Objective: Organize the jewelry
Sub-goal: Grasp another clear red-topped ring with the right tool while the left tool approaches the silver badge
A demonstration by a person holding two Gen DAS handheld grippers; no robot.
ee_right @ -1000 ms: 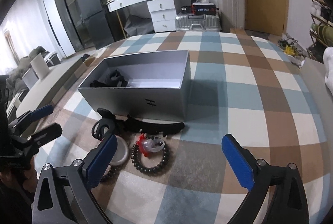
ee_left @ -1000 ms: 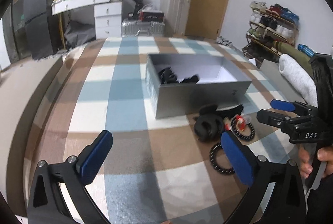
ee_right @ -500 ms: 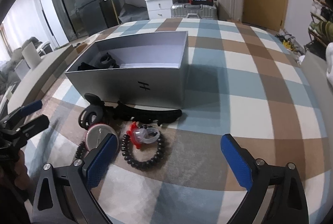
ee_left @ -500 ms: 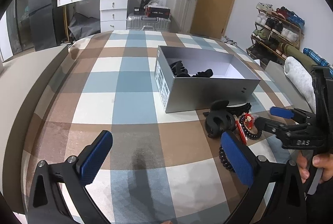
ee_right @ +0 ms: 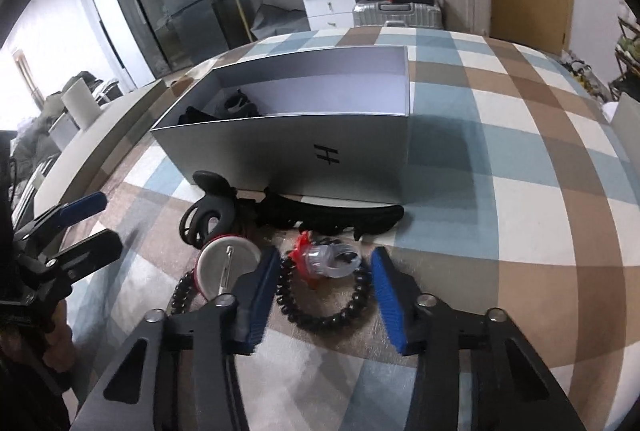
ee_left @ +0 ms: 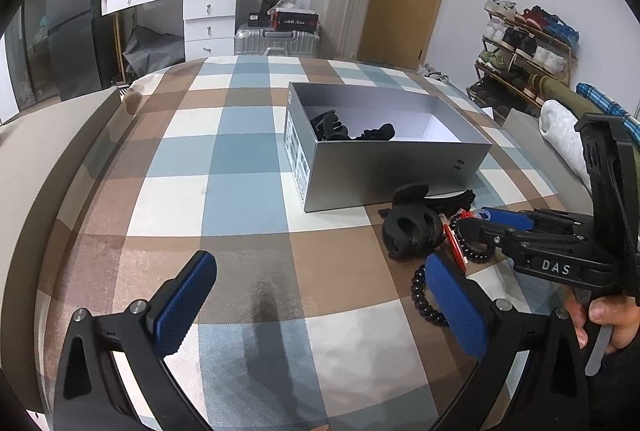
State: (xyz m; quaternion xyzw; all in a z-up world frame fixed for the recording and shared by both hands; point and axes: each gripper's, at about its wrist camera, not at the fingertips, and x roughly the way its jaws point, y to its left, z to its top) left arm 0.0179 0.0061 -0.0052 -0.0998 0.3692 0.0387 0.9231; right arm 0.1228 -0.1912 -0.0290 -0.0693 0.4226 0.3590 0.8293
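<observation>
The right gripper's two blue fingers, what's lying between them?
A dark bead bracelet with a clear-and-red charm, seen in the right wrist view; the closing right gripper isn't pressing it yet.

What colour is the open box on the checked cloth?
The box is silver-grey outside with a pale, near-white inside; the right wrist view shows it best.

"DAS" on right gripper (ee_left: 476, 225); "H" on box (ee_right: 280, 159)

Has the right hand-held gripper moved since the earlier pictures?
Yes. The right hand-held gripper came closer to the grey box and down around the beaded bracelet, jaws closing.
</observation>
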